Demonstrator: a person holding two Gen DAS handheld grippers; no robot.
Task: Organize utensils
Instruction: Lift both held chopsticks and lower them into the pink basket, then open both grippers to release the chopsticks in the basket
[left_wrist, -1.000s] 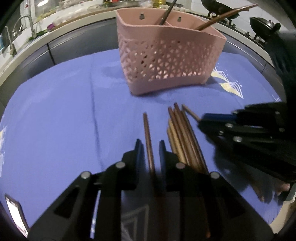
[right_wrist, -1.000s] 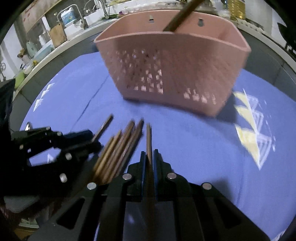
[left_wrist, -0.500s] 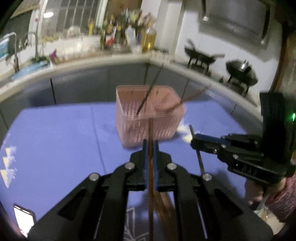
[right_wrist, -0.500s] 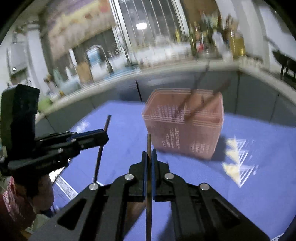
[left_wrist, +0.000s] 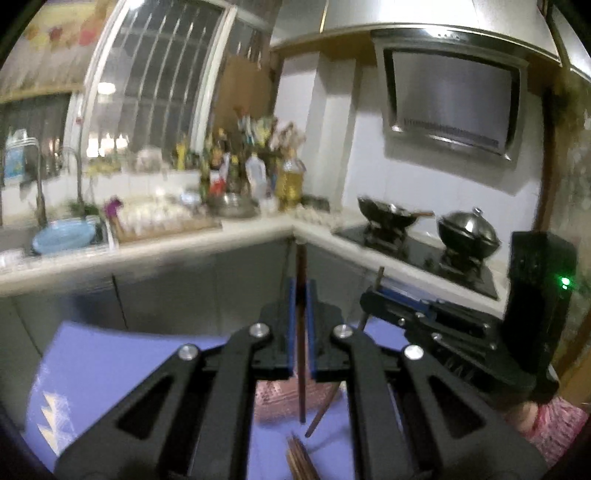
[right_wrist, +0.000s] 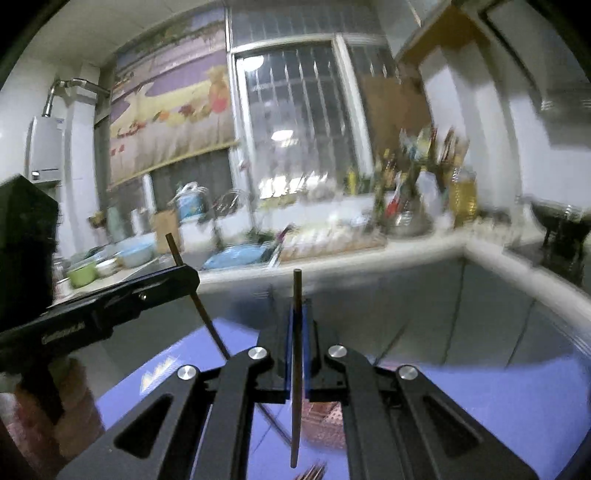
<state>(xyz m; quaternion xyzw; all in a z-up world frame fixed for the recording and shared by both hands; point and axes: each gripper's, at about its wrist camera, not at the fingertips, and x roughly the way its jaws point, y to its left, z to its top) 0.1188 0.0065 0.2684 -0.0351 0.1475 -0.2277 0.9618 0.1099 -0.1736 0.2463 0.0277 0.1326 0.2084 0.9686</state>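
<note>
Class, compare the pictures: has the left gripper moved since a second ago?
Yes. The left gripper, shut on a chopstick, has risen: the pink basket filled the view above it, now sits low beneath it.

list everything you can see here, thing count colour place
held chopstick: two, dark brown, one upright in each gripper
loose chopsticks: a bundle, brown, on the cloth below
basket: one, pink, on the cloth under the grippers
cloth: one, blue, covering the table
woks: two, dark, on the stove at right
oil bottle: one, yellow, counter corner
plate: one, light blue, by the sink
left gripper: black, shut on a chopstick
right gripper: black, shut on a chopstick
</note>
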